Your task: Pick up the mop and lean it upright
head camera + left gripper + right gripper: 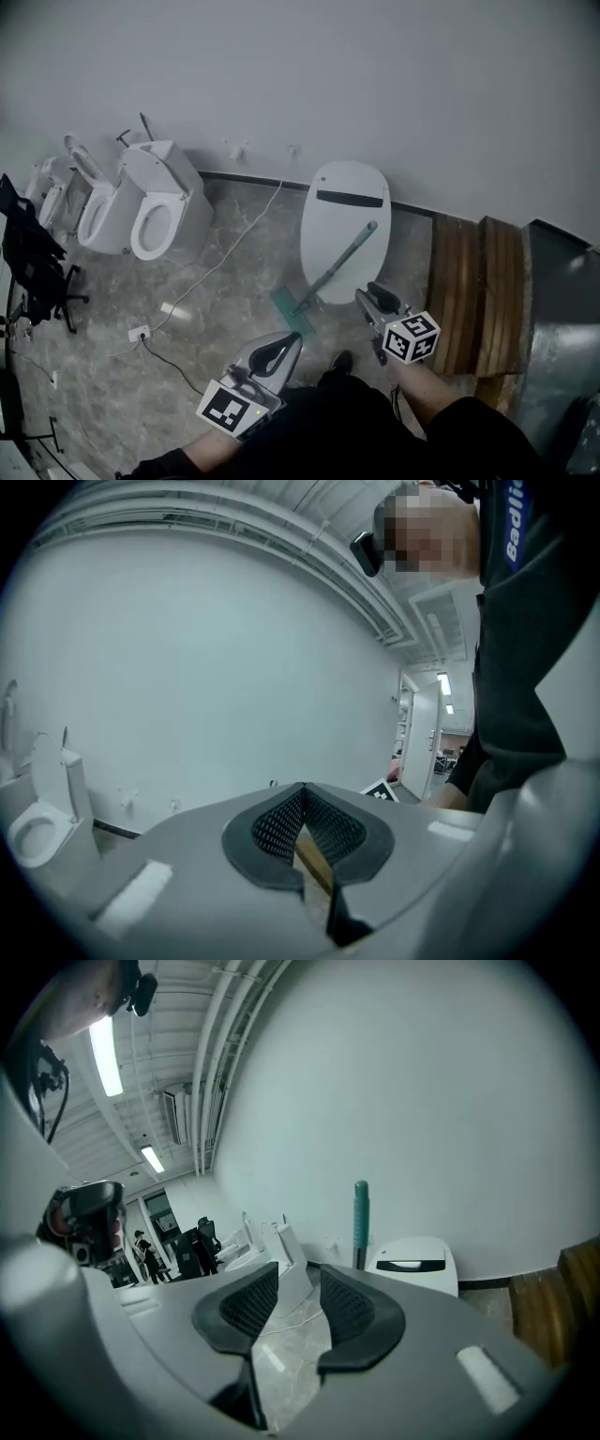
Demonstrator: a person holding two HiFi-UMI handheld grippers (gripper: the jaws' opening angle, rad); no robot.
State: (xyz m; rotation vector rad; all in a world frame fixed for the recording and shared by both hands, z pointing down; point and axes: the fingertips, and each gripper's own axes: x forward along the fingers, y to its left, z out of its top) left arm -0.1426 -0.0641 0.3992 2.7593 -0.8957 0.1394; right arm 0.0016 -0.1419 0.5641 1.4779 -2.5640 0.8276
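Item, mop (337, 267): teal handle leaning slantwise against a white oval panel (345, 211) that stood at the foot of the wall; head resting on the stone floor, its near edge overlapped by the left gripper (289, 342) in the head view; lower shaft hidden behind the jaws in the right gripper view, only the upright handle top (361, 1218) showing before the panel (417, 1265). Wooden boards (473, 286) stacked at the right, lower ends cut off behind the person's arm. Office chair (33, 253) at far left, cropped by the frame edge. Cable (230, 248) trailing from the wall to a power strip (139, 332). Row of toilets along the wall: nearest toilet (164, 202) with lid raised and bowl open, interior plain white; those beyond it small and hard to make out. Left gripper (302, 789): held low before the person's body, pointing towards the mop head; tips pressed together, nothing gripped; a tan strip seen through the gap behind the pads, not identifiable. Right gripper (373, 294): held forward just right of the mop's lower handle, apart from it; jaws (298, 1274) partly spread, only bare floor between them, holding nothing
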